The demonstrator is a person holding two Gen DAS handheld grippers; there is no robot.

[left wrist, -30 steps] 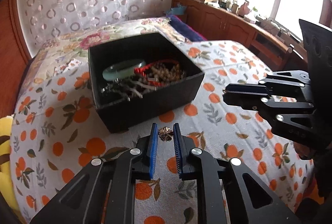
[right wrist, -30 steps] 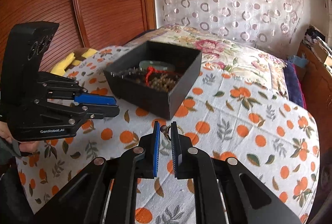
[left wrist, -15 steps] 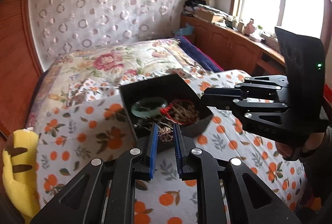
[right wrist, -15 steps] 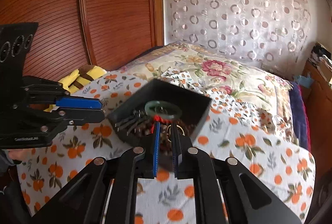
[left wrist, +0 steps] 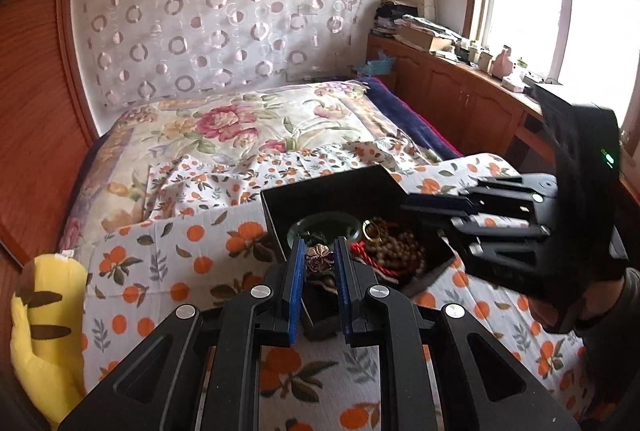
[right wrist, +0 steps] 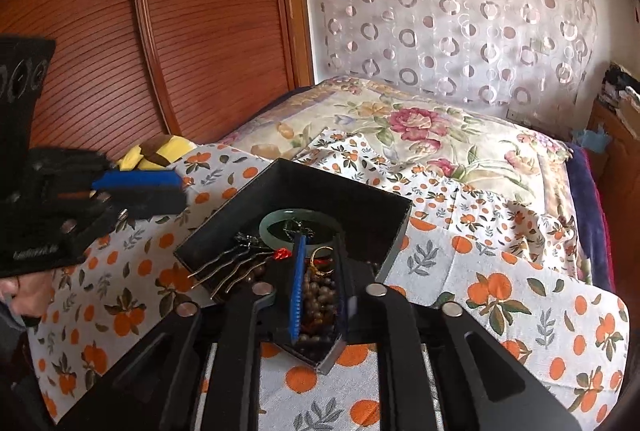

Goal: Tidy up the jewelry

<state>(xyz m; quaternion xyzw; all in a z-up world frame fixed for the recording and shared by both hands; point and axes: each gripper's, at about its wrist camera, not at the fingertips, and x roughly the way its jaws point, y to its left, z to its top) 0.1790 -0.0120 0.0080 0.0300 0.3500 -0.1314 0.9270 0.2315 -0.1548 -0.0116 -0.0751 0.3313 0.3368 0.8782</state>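
A black jewelry box (left wrist: 340, 187) (right wrist: 360, 195) sits on the orange-print bedspread. It holds a green jade bangle (right wrist: 298, 227), brown beads (left wrist: 394, 249) (right wrist: 318, 295), red cord and metal hairpins (right wrist: 228, 269). My left gripper (left wrist: 318, 263) is shut on a small flower brooch (left wrist: 319, 256) and holds it over the box's near side. My right gripper (right wrist: 320, 263) hovers over the box with a gold ring (right wrist: 322, 265) between its fingers; whether the pads still touch it is unclear. The right gripper also shows in the left wrist view (left wrist: 432, 203), the left gripper in the right wrist view (right wrist: 160, 187).
A yellow plush toy (left wrist: 44, 331) lies at the bed's left edge. A floral quilt (left wrist: 240, 127) covers the far bed. A wooden cabinet (left wrist: 460, 91) with clutter runs under the window at right. A wooden wardrobe (right wrist: 160, 31) stands at left.
Both grippers have risen and moved over the box. The brooch stays in the left gripper. The right gripper's jaws have spread a little around the ring.
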